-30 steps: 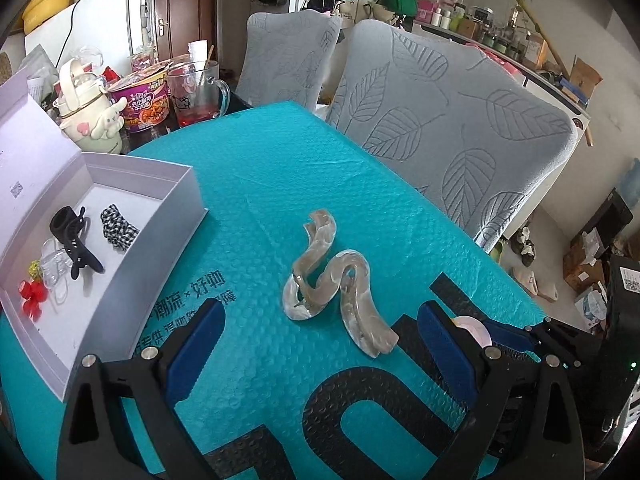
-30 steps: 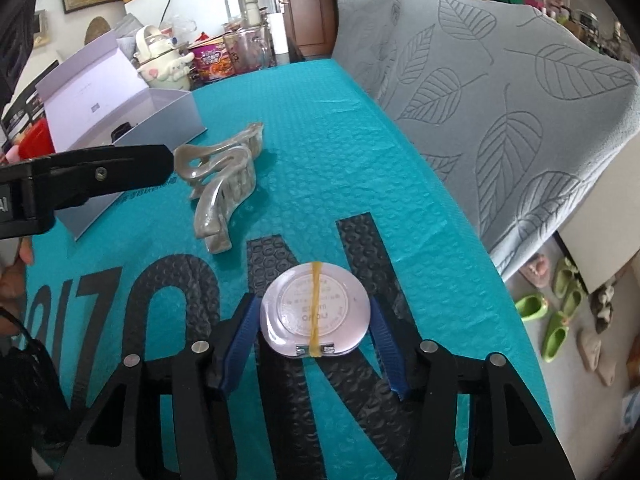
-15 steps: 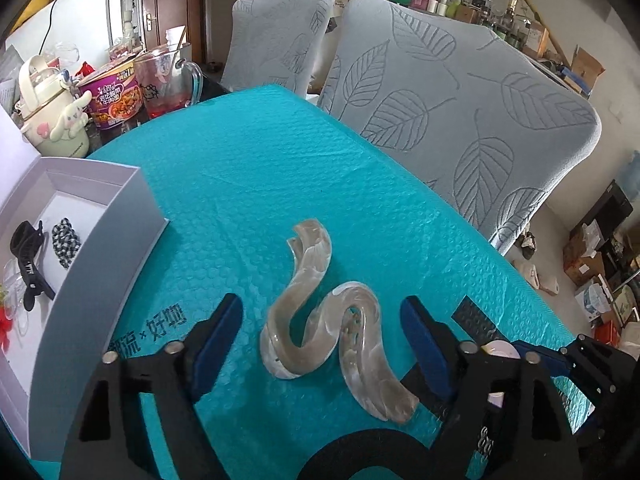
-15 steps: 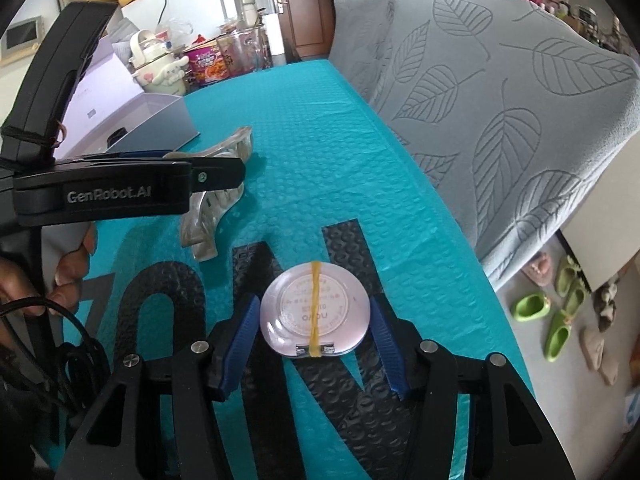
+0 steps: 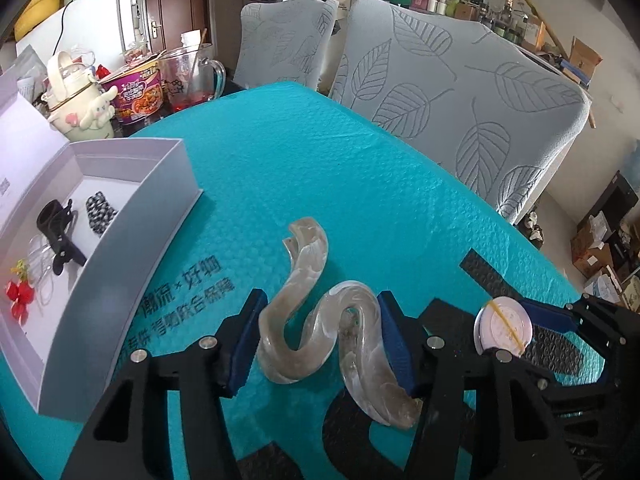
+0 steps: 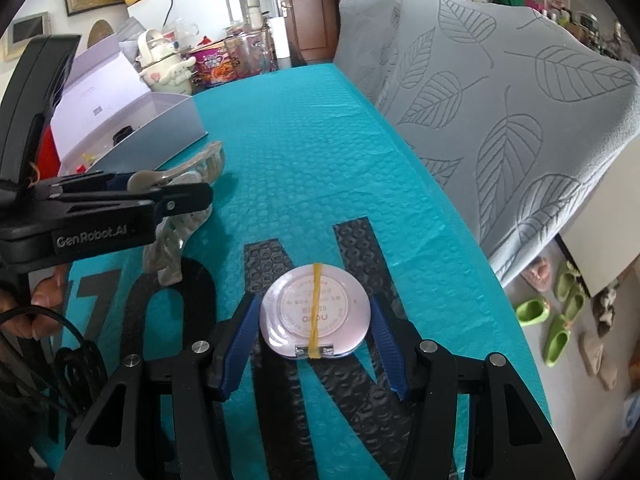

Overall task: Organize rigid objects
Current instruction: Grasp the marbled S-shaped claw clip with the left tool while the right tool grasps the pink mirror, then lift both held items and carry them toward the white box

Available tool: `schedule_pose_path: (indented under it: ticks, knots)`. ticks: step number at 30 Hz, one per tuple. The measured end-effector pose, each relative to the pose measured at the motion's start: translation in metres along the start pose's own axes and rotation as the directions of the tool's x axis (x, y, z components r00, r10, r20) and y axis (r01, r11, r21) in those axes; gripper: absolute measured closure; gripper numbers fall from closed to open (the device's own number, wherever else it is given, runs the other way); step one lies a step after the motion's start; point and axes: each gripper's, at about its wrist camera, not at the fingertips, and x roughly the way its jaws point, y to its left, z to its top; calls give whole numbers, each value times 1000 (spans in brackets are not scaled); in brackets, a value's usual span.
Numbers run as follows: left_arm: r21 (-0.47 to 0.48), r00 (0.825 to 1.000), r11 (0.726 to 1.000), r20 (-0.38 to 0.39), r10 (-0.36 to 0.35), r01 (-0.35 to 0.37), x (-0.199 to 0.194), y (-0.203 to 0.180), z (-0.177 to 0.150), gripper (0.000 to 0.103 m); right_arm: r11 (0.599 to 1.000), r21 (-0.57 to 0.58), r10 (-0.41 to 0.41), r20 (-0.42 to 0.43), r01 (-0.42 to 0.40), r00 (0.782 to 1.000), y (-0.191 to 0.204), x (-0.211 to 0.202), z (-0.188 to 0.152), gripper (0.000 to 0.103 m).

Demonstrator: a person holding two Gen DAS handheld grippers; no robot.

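Left claw [image 5: 318, 344] narrowed around marbled S-shaped hair claw clip [image 5: 320, 320], blue pads [image 5: 246, 340] touching or nearly touching both outer curves; firm grip or mere contact — cannot tell from either view. Clip lying on teal bubble-mailer tabletop [image 5: 320, 168], just right of open white gift box [image 5: 132, 232]. Box already holding black hair clip [image 5: 54, 228], checkered accessory [image 5: 100, 208], red bow item [image 5: 18, 296].

Right claw [image 6: 314, 334] half open, straddling round lilac compact case [image 6: 314, 318] with yellow rubber band [image 6: 316, 312] across it; small gaps visible between pads and case rim, so not yet gripped. Case flat on black lettering of mailer, near tabletop's right edge.

Handling guess: clip probably stiff acrylic, light, glossy and slippery, curved faces likely to squirt out of flat pads; teeth and spring hinge likely fragile. Best hold across middle loops, as now, not at thin tips. Compact likely light, rigid, smooth rim; squeeze across full diameter, away from metal clasp [image 6: 314, 350] at near edge.

Pose: both claws low, nearly level with tabletop, pointing forward, side by side; left claw visible at left of right wrist view, hand [image 6: 28, 312] underneath.
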Motion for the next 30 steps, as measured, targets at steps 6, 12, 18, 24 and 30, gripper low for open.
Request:
schedule_pose_path:
  ticks: [6, 12, 18, 24, 30]
  knots:
    - [-49, 1000, 999, 2, 24, -24, -29, 20, -30, 47, 999, -15, 45, -11, -45, 999, 17, -4, -8, 47]
    - [-103, 999, 994, 16, 48, -46, -59, 44, -55, 47, 989, -55, 134, -24, -135, 991, 48, -6, -12, 47]
    - [-151, 997, 986, 20, 73, -69, -80, 65, -76, 47, 978, -109, 175, -38, -178, 984, 80, -6, -14, 47]
    - [-185, 995, 980, 35, 88, -80, -103, 81, -96, 47, 960, -136, 238, -65, -245, 969, 111, -2, -15, 47]
    - [-191, 990, 972, 19, 141, -135, -109, 94, -111, 47, 948, -188, 248, -80, -259, 966, 136, 3, -19, 47]
